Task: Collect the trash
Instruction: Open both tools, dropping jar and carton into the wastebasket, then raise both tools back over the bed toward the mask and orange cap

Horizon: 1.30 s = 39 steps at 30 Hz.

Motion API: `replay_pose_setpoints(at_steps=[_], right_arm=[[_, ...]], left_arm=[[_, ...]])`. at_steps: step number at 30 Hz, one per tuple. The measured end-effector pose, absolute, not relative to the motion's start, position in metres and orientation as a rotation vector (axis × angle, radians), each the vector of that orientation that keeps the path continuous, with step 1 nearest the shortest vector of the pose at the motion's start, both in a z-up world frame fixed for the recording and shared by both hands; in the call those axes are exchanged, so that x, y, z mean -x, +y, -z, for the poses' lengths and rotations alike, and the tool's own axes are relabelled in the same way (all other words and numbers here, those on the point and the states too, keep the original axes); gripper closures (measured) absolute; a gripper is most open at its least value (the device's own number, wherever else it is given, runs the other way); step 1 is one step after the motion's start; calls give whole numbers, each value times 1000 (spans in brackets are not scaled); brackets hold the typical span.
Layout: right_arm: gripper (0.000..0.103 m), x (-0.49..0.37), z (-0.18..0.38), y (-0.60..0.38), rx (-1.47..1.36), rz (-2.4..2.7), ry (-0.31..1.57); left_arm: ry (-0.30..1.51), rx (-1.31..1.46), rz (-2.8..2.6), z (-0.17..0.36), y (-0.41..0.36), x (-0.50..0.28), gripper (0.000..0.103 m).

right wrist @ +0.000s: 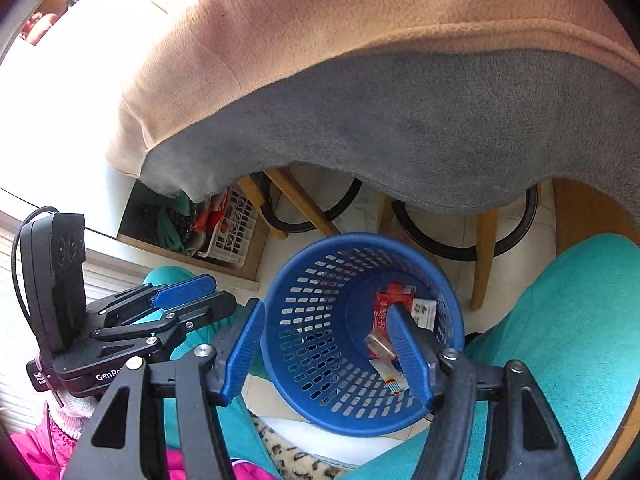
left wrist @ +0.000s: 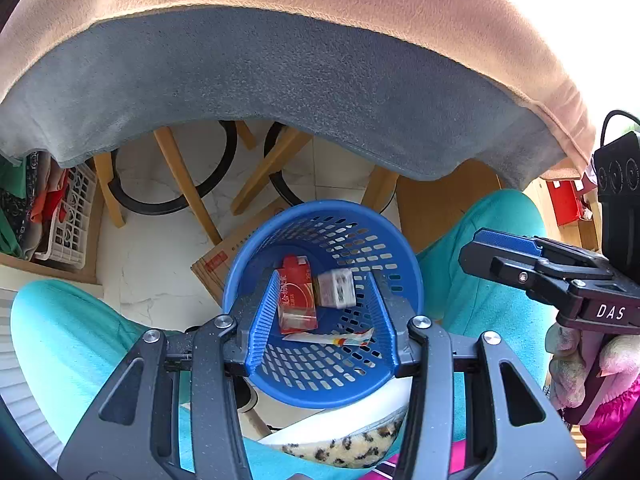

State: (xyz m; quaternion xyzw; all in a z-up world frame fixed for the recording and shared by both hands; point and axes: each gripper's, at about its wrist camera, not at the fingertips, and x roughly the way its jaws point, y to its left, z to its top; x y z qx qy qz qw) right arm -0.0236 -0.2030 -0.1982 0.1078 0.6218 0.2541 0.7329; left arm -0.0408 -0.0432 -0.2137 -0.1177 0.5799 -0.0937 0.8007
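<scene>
A blue perforated basket (left wrist: 328, 236) stands on the floor between a person's knees. Inside it lie a red carton (left wrist: 296, 300), a small white box (left wrist: 338, 288) that looks blurred, and a flat wrapper (left wrist: 332, 338). My left gripper (left wrist: 322, 316) hovers open over the basket's mouth with nothing between its pads. In the right wrist view the same basket (right wrist: 312, 320) holds the red carton (right wrist: 386, 306), white box (right wrist: 426, 312) and wrapper (right wrist: 390, 376). My right gripper (right wrist: 326, 354) is open and empty above the near rim, one finger outside it. Each gripper shows in the other's view: the right gripper (left wrist: 500, 256), the left gripper (right wrist: 188, 292).
A table draped in a peach and grey blanket (left wrist: 280, 60) overhangs the basket. Wooden stool legs (left wrist: 184, 176) and a cardboard box (left wrist: 216, 264) stand behind it. A white crate (left wrist: 72, 216) with clothes sits left. Teal trouser legs (left wrist: 72, 340) flank the basket; a leopard-print slipper (left wrist: 344, 444) lies near.
</scene>
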Motion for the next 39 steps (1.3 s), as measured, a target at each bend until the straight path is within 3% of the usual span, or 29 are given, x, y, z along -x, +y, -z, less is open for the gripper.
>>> replay_pose_setpoints(at_steps=[12, 23, 27, 34, 39], right_arm=[[36, 20, 186, -206, -231, -563, 1333], [23, 10, 163, -209, -219, -551, 1269], [20, 6, 145, -212, -216, -551, 1214], [14, -2, 102, -218, -188, -540, 1070], [14, -10, 73, -223, -148, -540, 972]], left_arm=[[1218, 244, 190, 204, -42, 39, 58], [1151, 203, 170, 179, -39, 31, 57], [1087, 164, 154, 155, -39, 24, 47], [982, 128, 142, 111, -34, 13, 39], [931, 105, 137, 89, -30, 1, 39]])
